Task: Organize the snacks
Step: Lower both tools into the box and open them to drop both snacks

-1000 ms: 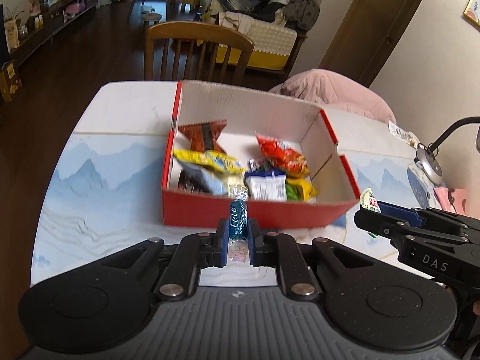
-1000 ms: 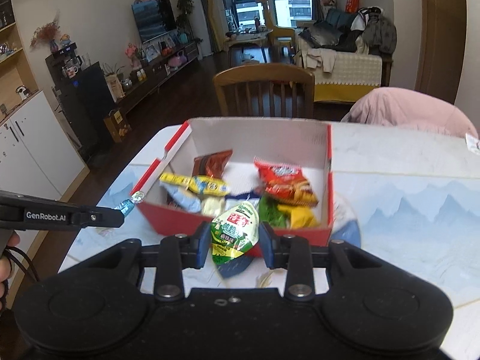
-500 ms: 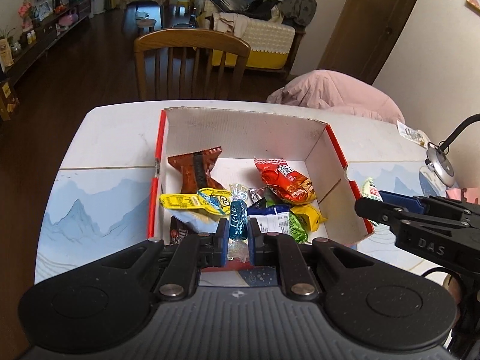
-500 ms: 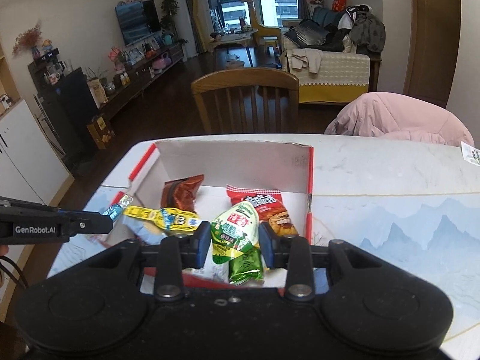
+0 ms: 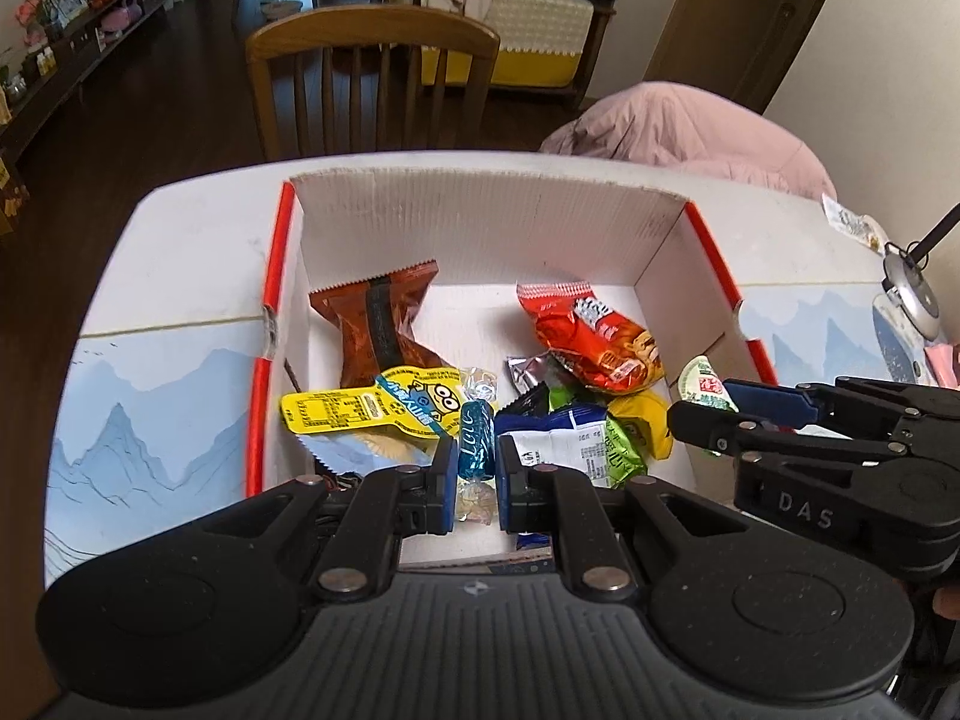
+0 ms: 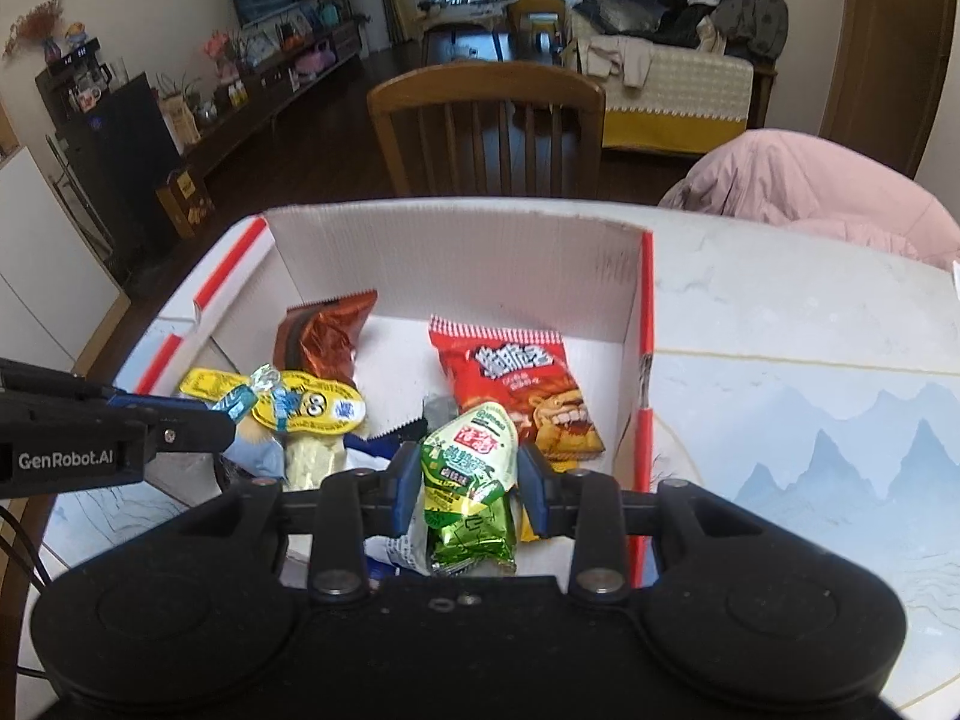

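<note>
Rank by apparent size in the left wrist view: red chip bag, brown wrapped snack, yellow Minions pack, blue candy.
1. brown wrapped snack and red chip bag: look alike, unranked
2. yellow Minions pack
3. blue candy, smallest despite being nearest

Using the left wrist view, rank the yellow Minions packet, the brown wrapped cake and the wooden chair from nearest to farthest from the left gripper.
1. Yellow Minions packet: in the box, just ahead-left of the left gripper.
2. Brown wrapped cake: deeper in the box, behind the packet.
3. Wooden chair: beyond the table's far edge.

1 box (image 5: 480, 228), 2 grippers, 1 chair (image 5: 372, 78), approx 10 snacks.
</note>
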`<state>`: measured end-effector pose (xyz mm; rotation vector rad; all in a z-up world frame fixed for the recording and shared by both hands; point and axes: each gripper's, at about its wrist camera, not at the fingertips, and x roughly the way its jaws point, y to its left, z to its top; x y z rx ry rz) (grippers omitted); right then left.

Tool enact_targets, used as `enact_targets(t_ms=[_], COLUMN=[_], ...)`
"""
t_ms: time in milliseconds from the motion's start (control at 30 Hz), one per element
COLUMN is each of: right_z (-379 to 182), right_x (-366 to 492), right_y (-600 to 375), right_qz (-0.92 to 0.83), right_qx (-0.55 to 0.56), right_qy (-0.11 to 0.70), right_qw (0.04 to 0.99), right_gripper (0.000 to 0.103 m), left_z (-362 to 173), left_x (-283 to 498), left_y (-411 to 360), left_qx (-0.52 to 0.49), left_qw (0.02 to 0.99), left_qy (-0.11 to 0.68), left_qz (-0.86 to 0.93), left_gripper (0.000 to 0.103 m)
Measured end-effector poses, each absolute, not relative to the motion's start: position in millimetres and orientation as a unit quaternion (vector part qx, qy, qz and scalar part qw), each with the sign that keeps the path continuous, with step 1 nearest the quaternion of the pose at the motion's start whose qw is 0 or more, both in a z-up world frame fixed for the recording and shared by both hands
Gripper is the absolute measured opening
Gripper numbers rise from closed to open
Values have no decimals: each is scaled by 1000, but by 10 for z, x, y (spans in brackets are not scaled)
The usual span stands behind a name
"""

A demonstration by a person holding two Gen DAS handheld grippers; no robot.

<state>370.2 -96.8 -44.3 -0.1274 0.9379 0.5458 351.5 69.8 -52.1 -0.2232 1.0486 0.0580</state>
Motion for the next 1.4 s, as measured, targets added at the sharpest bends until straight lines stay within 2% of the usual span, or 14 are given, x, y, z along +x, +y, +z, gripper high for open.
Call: enact_targets(t_ms=[800, 1400], right_z=[-835, -738], right_x=[3825, 3752], right_y=[-797, -892], right_qz=[257, 261], right_qx=[-93, -63], right_qy=[487, 486], right_qw=[829, 832], right_gripper=[34, 37], left_z=[-1066, -971], left_x=[3733, 3613], left_y=[630, 679], left_qx=[-74, -88], left_qw=[829, 834], left_qy=[554, 543], left_qz=[25, 27], left_gripper=[12, 15])
